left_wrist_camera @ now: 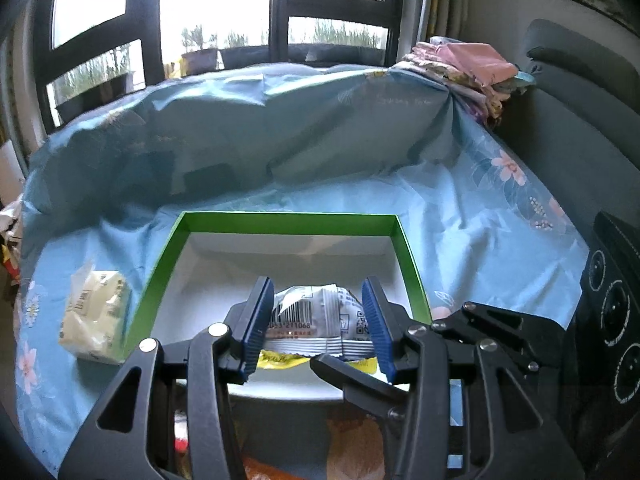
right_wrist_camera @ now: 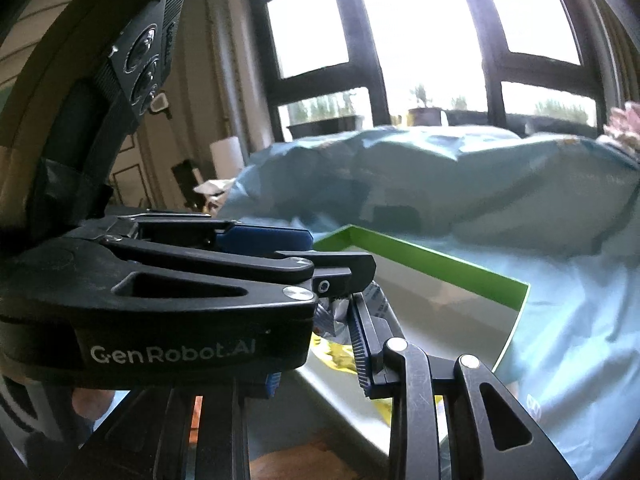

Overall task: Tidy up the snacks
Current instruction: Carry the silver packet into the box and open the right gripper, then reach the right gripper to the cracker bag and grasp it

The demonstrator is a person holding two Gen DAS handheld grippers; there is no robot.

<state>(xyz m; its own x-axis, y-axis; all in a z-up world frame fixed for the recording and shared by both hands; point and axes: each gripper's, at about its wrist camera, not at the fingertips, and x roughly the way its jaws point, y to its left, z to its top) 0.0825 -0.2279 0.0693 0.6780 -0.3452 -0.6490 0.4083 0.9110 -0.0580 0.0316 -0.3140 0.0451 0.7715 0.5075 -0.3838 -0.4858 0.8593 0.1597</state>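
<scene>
A green-rimmed box point(left_wrist_camera: 412, 264) with a white inside lies on the blue cloth. In the left wrist view my left gripper point(left_wrist_camera: 318, 332) stands open over the box's near part, its blue pads on either side of a white barcoded snack packet point(left_wrist_camera: 316, 316) that lies on a yellow packet point(left_wrist_camera: 280, 360). The pads are apart from the white packet. The right gripper's black body point(left_wrist_camera: 472, 332) crosses in from the right, close to the left one. In the right wrist view the left gripper's body point(right_wrist_camera: 168, 300) blocks the left side; only one blue pad point(right_wrist_camera: 360, 344) of my right gripper shows beside the packets.
A pale yellow snack pack point(left_wrist_camera: 96, 312) lies on the cloth left of the box. Folded pink fabrics point(left_wrist_camera: 468, 68) sit at the far right. A raised, cloth-covered hump point(left_wrist_camera: 260, 132) runs behind the box. A dark panel with round dials point(left_wrist_camera: 616, 312) stands at the right edge.
</scene>
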